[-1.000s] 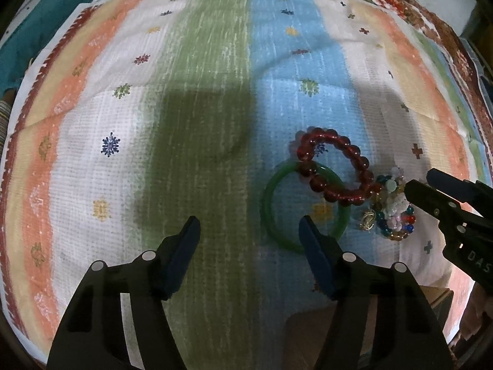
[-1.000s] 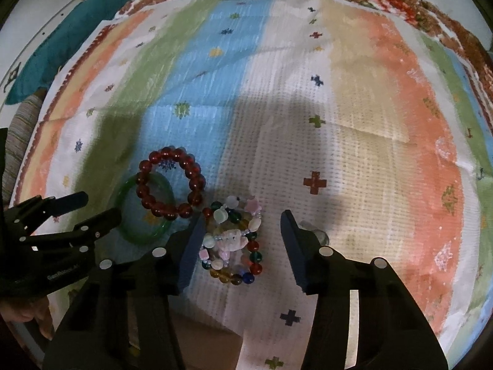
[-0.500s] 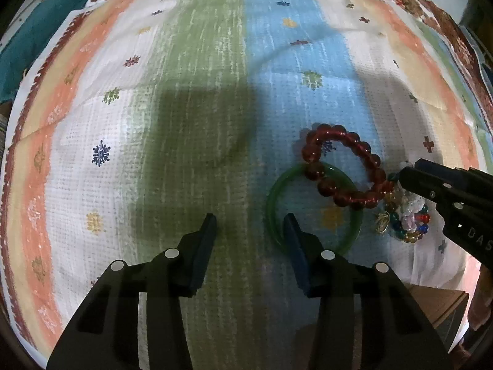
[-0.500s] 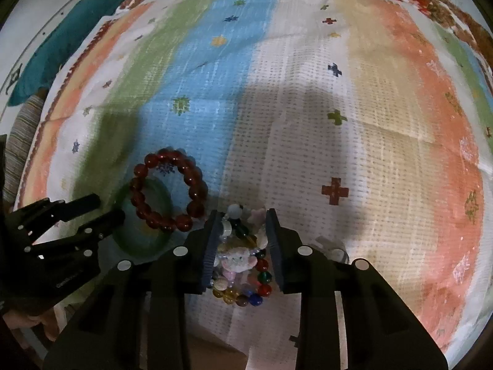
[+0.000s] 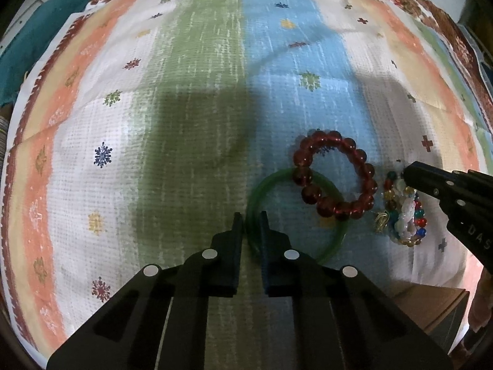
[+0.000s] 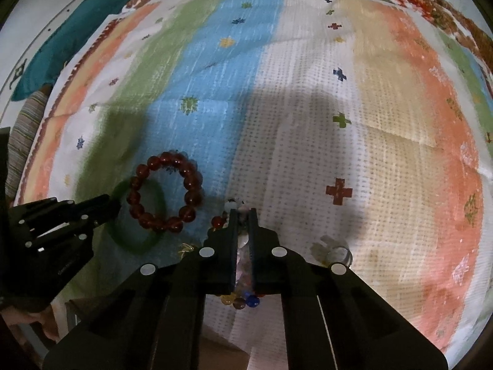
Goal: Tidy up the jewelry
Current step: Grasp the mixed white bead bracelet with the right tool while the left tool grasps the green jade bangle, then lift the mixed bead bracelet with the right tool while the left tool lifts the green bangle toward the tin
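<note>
2 tongs clamped, left tongs (image 5: 249, 219) on green bangle (image 5: 334, 246), right tongs (image 6: 243, 215) hiding mixed-bead bracelet (image 6: 238, 302)

Colours of the jewelry and cloth

The bangle (image 5: 337, 240) is green, the bead bracelet (image 5: 334, 174) dark red; the striped cloth (image 5: 191, 98) shows green, blue, white, orange.

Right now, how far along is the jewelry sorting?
Nothing looks sorted yet. In hand: the left gripper is shut on the green bangle, the right gripper on the multicolored bead bracelet. Left: the red bead bracelet lies across the bangle, and a clear ring sits on the striped cloth.
</note>
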